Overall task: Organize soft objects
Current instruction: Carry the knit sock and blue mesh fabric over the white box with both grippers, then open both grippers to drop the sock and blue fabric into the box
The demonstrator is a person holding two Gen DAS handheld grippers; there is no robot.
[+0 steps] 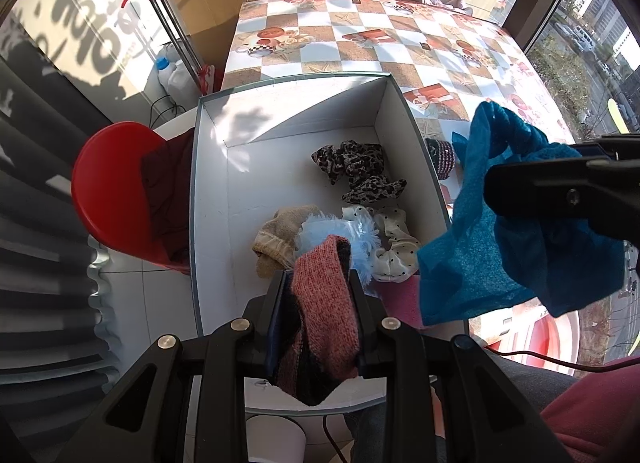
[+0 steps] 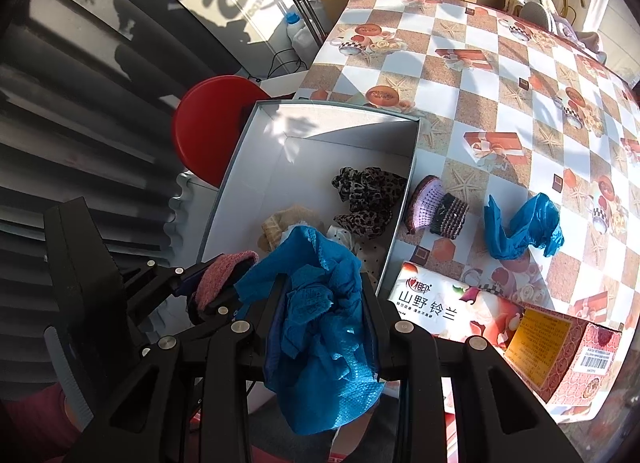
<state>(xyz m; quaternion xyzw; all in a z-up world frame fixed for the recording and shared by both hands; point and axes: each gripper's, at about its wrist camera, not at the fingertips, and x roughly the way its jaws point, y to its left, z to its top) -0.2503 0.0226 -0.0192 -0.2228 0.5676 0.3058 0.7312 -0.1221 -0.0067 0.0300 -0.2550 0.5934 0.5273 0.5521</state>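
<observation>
My left gripper is shut on a pink knitted sock above the near end of the white box. My right gripper is shut on a blue mesh cloth, which hangs just right of the box's near corner; the same cloth shows at the right in the left wrist view. Inside the box lie a leopard-print scrunchie, a beige sock, a light blue fluffy piece and a white dotted scrunchie. On the tablecloth lie a purple knitted piece and another blue cloth.
The box stands at the near left corner of a table with a checked cloth. A tissue pack and a patterned carton lie at the near right. A red stool holding dark red fabric stands left of the box.
</observation>
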